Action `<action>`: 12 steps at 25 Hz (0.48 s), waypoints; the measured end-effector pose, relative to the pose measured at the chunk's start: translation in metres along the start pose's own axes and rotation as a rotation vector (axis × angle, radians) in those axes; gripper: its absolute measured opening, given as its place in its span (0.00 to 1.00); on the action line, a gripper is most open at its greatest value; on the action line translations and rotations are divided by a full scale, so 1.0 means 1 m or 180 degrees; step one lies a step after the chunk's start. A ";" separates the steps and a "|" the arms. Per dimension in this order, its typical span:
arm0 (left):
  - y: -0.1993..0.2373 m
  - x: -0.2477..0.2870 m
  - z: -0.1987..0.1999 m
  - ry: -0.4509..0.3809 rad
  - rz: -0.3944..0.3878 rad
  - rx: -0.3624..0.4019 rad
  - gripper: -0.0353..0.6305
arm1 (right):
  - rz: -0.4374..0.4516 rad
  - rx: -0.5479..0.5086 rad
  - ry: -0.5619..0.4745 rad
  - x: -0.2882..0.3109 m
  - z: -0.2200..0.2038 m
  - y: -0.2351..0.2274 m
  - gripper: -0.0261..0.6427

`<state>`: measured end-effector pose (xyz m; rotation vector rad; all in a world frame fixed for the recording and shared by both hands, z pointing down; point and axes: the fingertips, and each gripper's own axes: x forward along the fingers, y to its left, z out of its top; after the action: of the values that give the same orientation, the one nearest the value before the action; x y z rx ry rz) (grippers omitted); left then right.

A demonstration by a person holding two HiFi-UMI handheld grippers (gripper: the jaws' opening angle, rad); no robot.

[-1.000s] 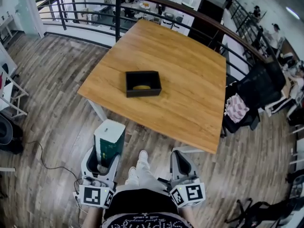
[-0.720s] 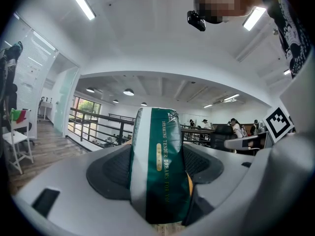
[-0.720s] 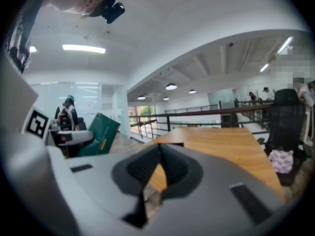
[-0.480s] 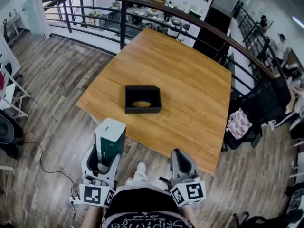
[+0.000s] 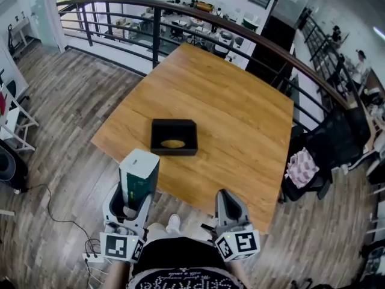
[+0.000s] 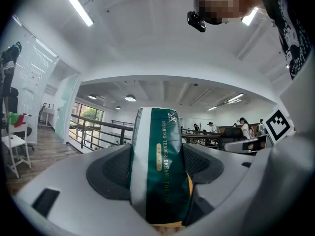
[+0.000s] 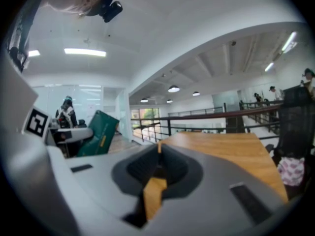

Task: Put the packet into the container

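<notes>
Left jaws: pressed against both flanks of a green-and-white packet [image 6: 158, 171], which is pinched between them and juts out past the tips of the left gripper [image 5: 129, 198].
Right jaws: brought together, with nothing gripped between them; the right gripper [image 7: 158, 149] is held level with the left one, both low and close to the person's body.
Packet: carried in the air over the plank floor [image 5: 72, 107], just short of the near edge of the table [image 5: 240, 113], apart from the container.
Container [image 5: 174, 152]: a black open box, set on the wooden table towards its near left corner; a yellowish oblong item [image 5: 173, 144] is seen lying inside it.
Railing [image 5: 180, 12]: a dark curved rail is seen beyond the table's far side.
</notes>
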<state>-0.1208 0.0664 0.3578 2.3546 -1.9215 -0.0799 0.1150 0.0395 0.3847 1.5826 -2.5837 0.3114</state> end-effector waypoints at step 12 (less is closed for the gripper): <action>-0.003 0.006 -0.002 0.0004 0.0061 -0.0009 0.58 | -0.0042 0.0078 0.0021 -0.002 -0.006 -0.016 0.10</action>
<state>-0.1167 0.0614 0.3593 2.3333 -1.9417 -0.0798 0.1295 0.0352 0.3922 1.6030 -2.5732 0.3480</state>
